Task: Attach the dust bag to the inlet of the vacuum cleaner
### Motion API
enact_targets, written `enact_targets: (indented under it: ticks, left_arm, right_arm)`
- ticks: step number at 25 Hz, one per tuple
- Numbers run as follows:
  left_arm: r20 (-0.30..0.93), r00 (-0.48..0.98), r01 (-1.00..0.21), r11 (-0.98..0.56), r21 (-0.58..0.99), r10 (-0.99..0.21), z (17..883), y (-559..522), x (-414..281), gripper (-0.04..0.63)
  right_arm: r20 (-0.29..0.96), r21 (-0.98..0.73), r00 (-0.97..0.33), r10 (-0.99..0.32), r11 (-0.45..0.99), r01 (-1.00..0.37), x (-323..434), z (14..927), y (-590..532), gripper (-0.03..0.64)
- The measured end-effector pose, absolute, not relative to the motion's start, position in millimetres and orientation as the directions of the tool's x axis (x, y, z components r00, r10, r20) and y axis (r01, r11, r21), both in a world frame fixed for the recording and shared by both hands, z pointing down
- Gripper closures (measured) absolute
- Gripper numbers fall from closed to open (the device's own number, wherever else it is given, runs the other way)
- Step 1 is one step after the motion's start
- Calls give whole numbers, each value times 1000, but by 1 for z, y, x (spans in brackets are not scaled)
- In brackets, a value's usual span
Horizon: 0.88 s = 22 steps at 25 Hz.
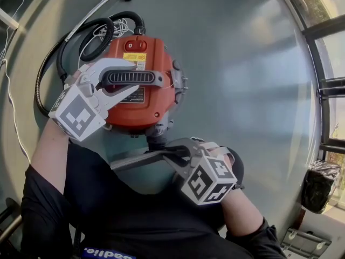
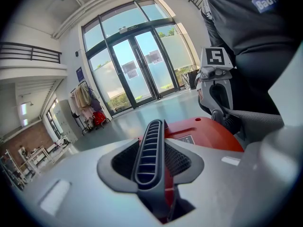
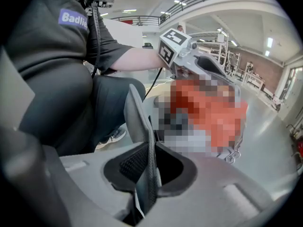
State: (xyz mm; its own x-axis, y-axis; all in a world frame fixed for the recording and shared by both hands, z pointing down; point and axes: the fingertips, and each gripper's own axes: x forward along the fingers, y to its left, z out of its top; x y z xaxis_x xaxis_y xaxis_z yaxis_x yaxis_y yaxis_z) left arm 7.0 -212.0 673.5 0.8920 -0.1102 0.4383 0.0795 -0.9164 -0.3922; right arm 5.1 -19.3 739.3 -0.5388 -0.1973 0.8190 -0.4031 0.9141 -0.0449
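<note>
The orange vacuum cleaner (image 1: 156,99) stands on the floor in front of me. My left gripper (image 1: 132,77) reaches over it from the left, its jaws shut on the ribbed dark grey carry handle (image 1: 151,79) on top. The left gripper view shows that handle (image 2: 150,141) pinched between the pads, with the orange body (image 2: 203,134) behind. My right gripper (image 1: 175,156) is just below the vacuum, close to my body. It is shut on a flat grey dust bag (image 1: 141,161) that sticks out to the left. In the right gripper view the bag (image 3: 137,117) stands edge-on between the jaws.
A black hose (image 1: 97,34) coils behind the vacuum, and a metal wand (image 1: 91,12) runs off to the back. A thin white cable (image 1: 11,90) trails along the left. A dark bin with a bag (image 1: 319,185) stands at the right by the window frames.
</note>
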Motion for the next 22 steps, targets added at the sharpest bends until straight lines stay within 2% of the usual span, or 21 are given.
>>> enact_targets:
  ticks: [7,14,22]
  left_arm:
    - [436,893,77,-915,-396,-114,676,-212,6,446]
    - [440,891,77,-917,-391,-112,675,-211,6,446]
    - [452,883,77,-911,-404,-125,674,-212,7,449]
  right_arm:
    - [837,-18,-517,-181,934,-356,-7,736,-27,575]
    - [812,-71,-547,-206,894,-443,8,739,-24,577]
    - [838,-30,-509,-196,915,-402,-2,738,-29,566]
